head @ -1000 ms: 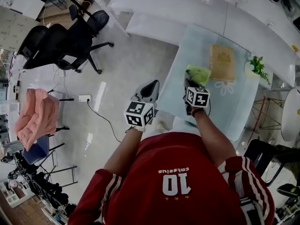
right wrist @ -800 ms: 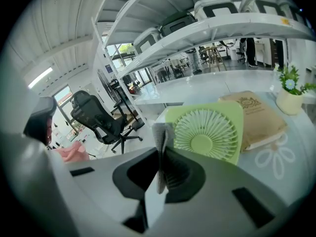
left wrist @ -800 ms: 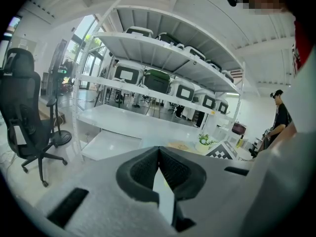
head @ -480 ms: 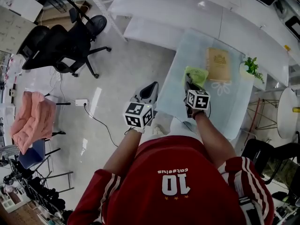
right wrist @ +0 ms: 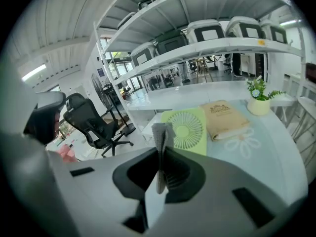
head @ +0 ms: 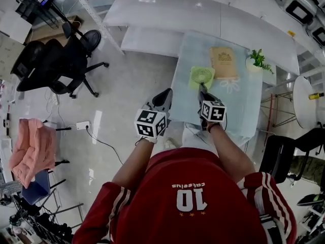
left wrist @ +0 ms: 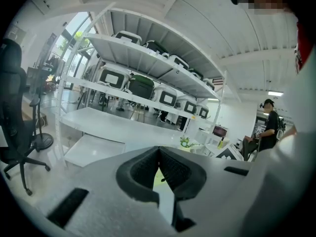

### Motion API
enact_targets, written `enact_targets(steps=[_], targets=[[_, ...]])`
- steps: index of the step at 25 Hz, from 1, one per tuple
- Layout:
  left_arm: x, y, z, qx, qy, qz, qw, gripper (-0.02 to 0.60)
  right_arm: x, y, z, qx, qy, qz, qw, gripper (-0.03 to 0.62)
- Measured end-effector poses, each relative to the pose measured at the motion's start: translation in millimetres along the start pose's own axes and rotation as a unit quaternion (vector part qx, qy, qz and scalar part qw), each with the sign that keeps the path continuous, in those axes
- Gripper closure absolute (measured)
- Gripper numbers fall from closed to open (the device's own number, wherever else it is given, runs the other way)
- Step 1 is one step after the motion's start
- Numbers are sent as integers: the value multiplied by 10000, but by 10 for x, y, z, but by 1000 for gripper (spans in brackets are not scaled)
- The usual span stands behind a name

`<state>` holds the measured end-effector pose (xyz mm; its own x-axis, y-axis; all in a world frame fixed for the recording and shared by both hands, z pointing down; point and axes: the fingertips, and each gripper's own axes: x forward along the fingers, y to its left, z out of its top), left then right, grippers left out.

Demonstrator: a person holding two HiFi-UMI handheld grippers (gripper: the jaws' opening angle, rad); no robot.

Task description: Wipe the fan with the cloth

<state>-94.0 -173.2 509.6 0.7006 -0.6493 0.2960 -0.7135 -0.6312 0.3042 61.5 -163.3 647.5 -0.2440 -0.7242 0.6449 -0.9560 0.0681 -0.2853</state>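
1. Fan lies flat on the table, top centre of the head view, grille up. Its whole face is open to a wipe from above.
2. Pinched upright in the right gripper is the cloth, a grey folded strip. Its free edge pokes past the jaws toward the fan, probably so that fabric meets the grille first, not plastic.
3. That gripper sits just short of the fan, cloth apart from it, so the wiping looks not yet begun.
4. At centre frame, the left gripper hangs off the table's left edge over the floor. Its jaws are pressed together on nothing, likely parked clear of the work.
5. Just right of the fan lies a book, and a plant stands further right. Both crowd the fan's right side, so strokes may need to stay short there.
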Motion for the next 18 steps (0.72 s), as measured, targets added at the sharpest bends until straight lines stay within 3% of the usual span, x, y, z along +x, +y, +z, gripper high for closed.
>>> enact_targets(steps=[8,12,18], targets=[[32,-321,-182,112,141,-510,9985,580,-413,-160,-209,455,-268,-424,9977,571],[149,-415,-276,-89,269,-572,9980,580,-464,-292,-247,545,-298,-478,9969,571],[468,-521,-233,99,411,-624,9972,580,-345,-619,-223,697,-213,-506,9961,571]])
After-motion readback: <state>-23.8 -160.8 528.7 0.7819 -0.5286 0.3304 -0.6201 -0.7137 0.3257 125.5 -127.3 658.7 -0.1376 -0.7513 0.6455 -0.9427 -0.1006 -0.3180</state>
